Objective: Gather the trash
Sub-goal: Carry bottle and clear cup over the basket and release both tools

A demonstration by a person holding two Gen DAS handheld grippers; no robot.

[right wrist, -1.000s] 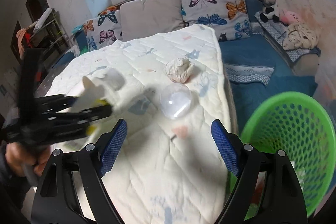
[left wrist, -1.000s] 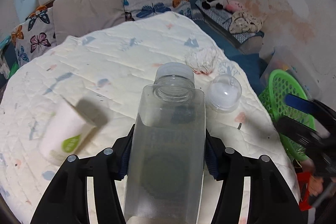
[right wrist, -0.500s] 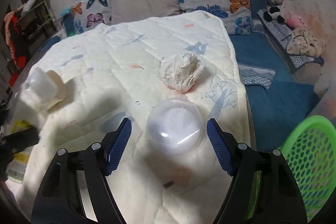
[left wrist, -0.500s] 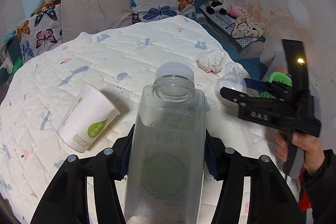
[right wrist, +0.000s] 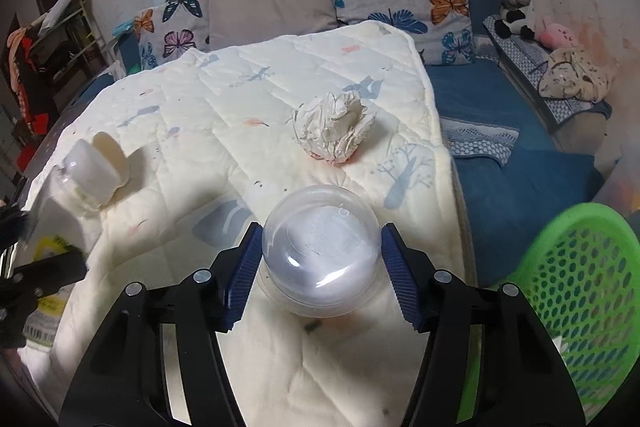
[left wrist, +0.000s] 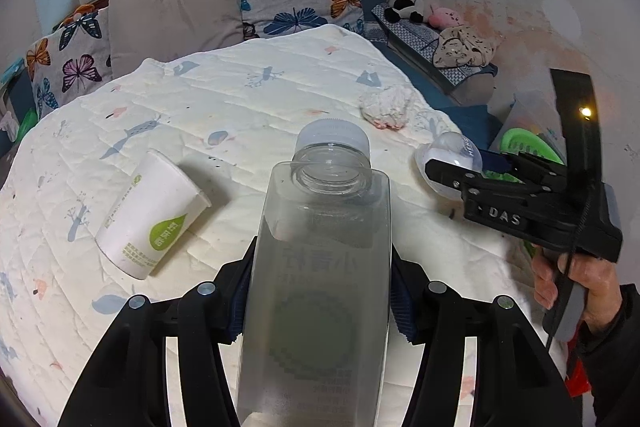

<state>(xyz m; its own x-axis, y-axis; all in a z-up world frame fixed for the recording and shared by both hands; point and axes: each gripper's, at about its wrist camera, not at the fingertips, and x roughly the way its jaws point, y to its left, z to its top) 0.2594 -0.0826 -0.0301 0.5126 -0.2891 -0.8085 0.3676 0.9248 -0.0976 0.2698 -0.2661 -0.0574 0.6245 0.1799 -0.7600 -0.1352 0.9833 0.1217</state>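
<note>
- Left gripper (left wrist: 320,291): clamped on clear plastic bottle (left wrist: 320,267), pads pressed flat against both broad sides; bottle carried above the quilt (left wrist: 240,99), capped neck pointing away.
- Right gripper (right wrist: 318,275): jaws just been closing, clear dome lid (right wrist: 320,247) between them; blue pads at or almost at its rim on both sides (contact itself not resolvable, a sliver of gap may remain).
- Dome lid location: near right part of the quilt, close to the edge, rounded side up.
- Remaining trash: paper cup (left wrist: 152,215) on its side at left; crumpled paper wad (right wrist: 334,129) farther back, just beyond the dome.
- Green mesh basket (right wrist: 580,287): off the right edge of the quilt, lower down; judged the drop point.
- Handling, dome lid: judged very light, thin-walled, springy, smooth; likely to flex or squirt out under a hard squeeze. Best hold low across the widest part at the rim, gentle pressure (not on the curved crown).
- Handling, bottle: looks empty, so light; flat sides give a stable seat, walls may dent.
- Handling, cup and wad: cup crushable, take across the wall; wad soft, grip anywhere.
</note>
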